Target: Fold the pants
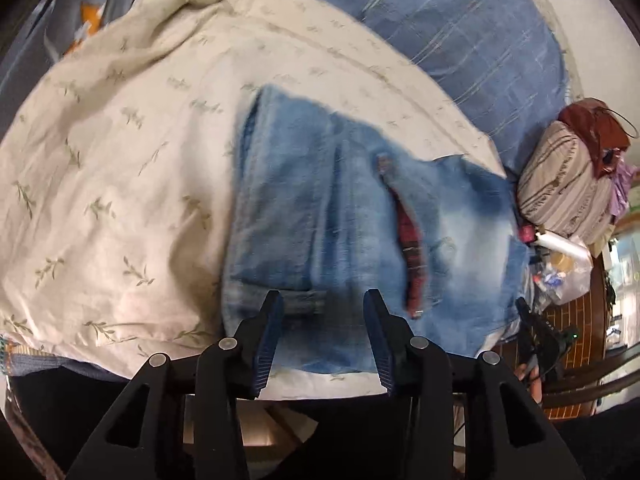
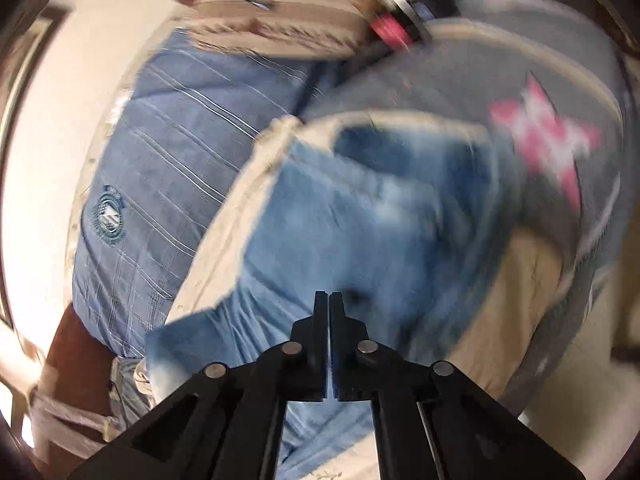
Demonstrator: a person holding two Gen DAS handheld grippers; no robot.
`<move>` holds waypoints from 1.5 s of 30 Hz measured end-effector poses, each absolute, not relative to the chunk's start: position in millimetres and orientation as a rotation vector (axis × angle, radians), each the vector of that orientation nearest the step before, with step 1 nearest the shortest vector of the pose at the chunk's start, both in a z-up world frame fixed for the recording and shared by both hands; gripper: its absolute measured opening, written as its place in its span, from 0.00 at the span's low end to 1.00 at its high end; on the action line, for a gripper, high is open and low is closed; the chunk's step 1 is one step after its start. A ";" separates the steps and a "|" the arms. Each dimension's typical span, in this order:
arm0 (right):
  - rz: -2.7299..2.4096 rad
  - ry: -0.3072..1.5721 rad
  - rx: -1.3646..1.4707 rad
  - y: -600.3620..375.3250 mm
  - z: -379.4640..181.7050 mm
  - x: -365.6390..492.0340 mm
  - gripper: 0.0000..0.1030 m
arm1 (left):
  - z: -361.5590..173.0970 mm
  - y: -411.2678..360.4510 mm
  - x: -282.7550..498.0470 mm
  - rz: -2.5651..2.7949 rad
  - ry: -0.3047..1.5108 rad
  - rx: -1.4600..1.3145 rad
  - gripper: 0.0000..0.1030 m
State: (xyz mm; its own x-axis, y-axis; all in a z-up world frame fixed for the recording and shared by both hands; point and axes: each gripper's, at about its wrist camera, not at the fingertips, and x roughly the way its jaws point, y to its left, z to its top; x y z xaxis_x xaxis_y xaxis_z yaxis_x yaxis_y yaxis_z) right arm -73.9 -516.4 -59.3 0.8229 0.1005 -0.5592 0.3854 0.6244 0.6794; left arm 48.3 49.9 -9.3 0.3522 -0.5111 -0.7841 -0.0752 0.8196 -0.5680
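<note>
While our left gripper (image 1: 324,304) hangs over the near edge of the folded jeans (image 1: 360,216), its two black fingers (image 1: 272,320) stand apart with nothing between them, the denim lying just beyond the tips. We see the jeans folded into a compact bundle on the cream leaf-print sheet (image 1: 120,184), with a strip of red plaid lining (image 1: 412,256) showing through a slit on the right side. Farther back lies a blue striped pillow (image 1: 460,40), and at the far right a striped cushion (image 1: 564,188) sits beside some clutter. Our right gripper (image 2: 329,300) has its jaws pressed together and empty, pointing down over the same jeans (image 2: 360,220) in its own blurred view. To the left there we make out the blue striped pillow (image 2: 160,152), and to the right a grey cover with a pink star (image 2: 548,132).
</note>
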 end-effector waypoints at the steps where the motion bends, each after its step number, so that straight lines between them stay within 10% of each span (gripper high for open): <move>1: -0.180 0.579 0.873 -520.0 -51.1 -77.2 0.02 | -4.0 47.4 47.5 -0.303 1.177 -0.561 0.39; 7: -0.194 0.615 0.935 -529.1 -59.6 -91.9 0.44 | -7.2 30.5 40.7 -0.316 1.189 -0.492 0.42; 13: -0.235 0.637 0.917 -524.4 -83.0 -77.8 0.42 | -19.3 12.2 38.8 -0.319 1.250 -0.462 0.41; 14: -0.230 0.639 0.889 -524.5 -80.8 -73.1 0.36 | -15.3 11.3 39.8 -0.317 1.248 -0.459 0.34; 15: -0.217 0.639 0.882 -526.1 -78.3 -71.1 0.03 | -9.1 12.1 39.7 -0.321 1.232 -0.468 0.28; 21: -0.275 0.486 0.773 -556.3 -35.3 -101.9 0.03 | -16.7 12.4 47.5 -0.284 1.258 -0.459 0.24; 25: -0.386 0.716 0.765 -575.0 -93.0 -94.0 0.05 | -38.1 1.3 49.8 -0.301 1.329 -0.424 0.16; 31: -0.501 0.552 0.763 -577.3 -52.0 -126.2 0.29 | 9.8 21.2 44.5 -0.410 1.202 -0.357 0.18; 35: -0.351 0.540 0.672 -572.7 -21.0 -92.9 0.61 | 23.1 51.8 68.4 -0.280 1.111 -0.441 0.47; 45: -0.275 0.779 0.544 -578.5 -45.3 44.8 0.58 | -17.0 59.2 114.3 -0.238 1.248 -0.640 0.45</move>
